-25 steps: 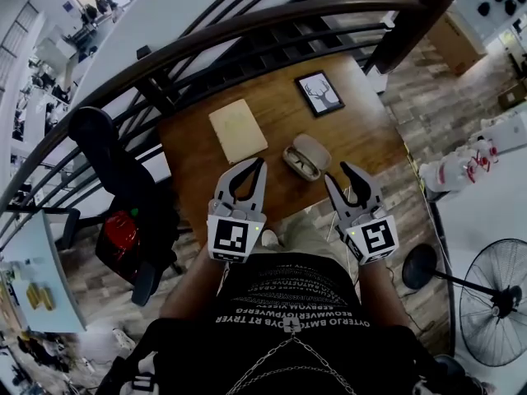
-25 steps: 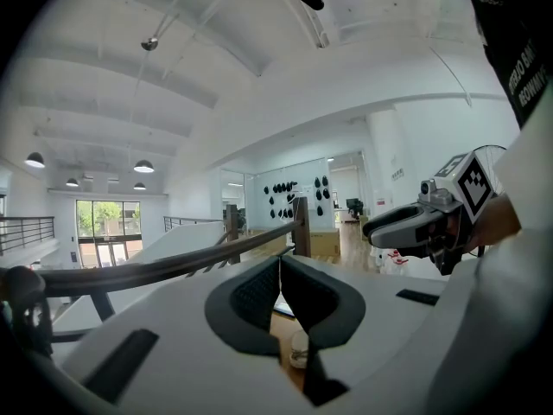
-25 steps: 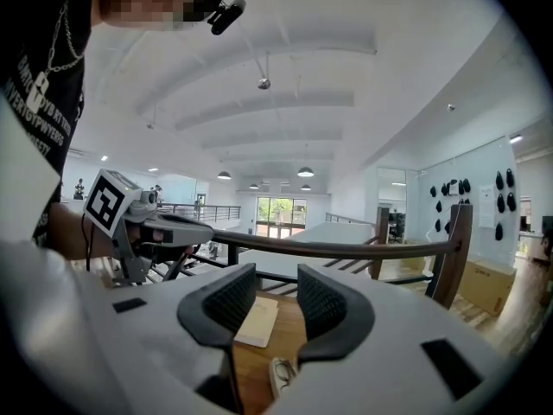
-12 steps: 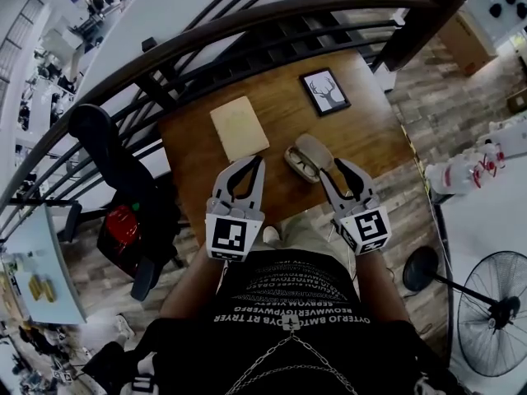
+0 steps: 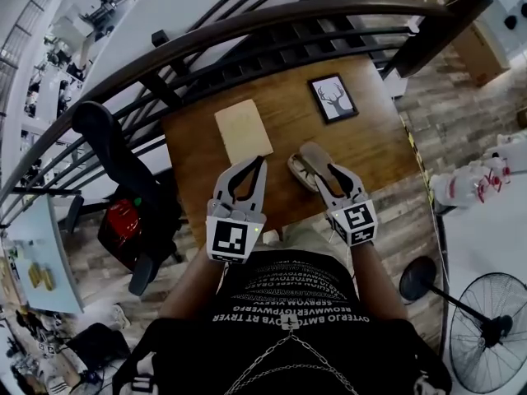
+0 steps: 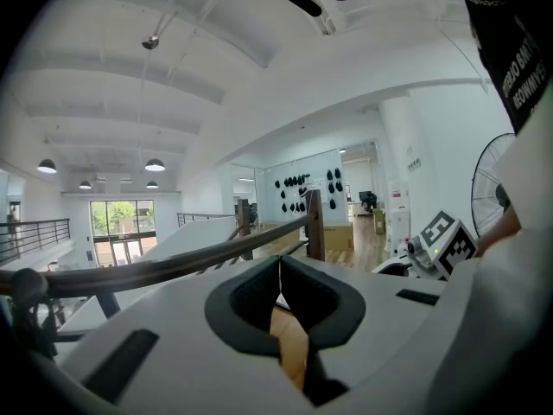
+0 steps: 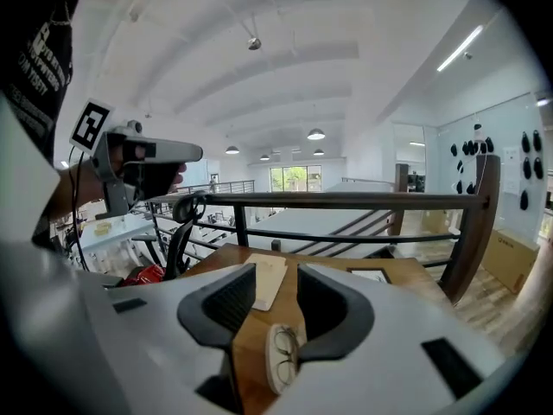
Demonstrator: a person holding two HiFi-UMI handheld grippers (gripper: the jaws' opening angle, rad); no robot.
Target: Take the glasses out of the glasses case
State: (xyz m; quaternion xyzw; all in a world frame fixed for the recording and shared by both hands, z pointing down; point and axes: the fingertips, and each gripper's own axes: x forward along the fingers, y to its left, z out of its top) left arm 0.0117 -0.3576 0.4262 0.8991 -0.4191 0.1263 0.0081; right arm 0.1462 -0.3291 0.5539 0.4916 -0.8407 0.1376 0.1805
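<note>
Left of the table (image 5: 362,138), a black office chair (image 5: 107,146) and a red bag (image 5: 123,225) occupy the floor close to its left edge. A black railing (image 5: 247,23) runs along the table's far edge. The near edge, where the person stands, is unobstructed.

On the table's left half lies a pale board (image 5: 243,130). The left gripper (image 5: 255,163) hangs over the near edge, just short of the board. Its jaws meet at the tips and hold nothing.

At the table's near centre lies the open glasses case (image 5: 306,161), with bare tabletop between it and the board. The right gripper (image 5: 329,171) is over the case, jaws a moderate gap apart and clamping nothing.

A framed deer picture (image 5: 333,99) lies toward the table's far right. A floor fan (image 5: 486,319) stands well right of the table.

Only the right gripper view shows the glasses (image 7: 283,353) lying in the case, low in the gap between the jaws. In the head view they are too small to make out.
</note>
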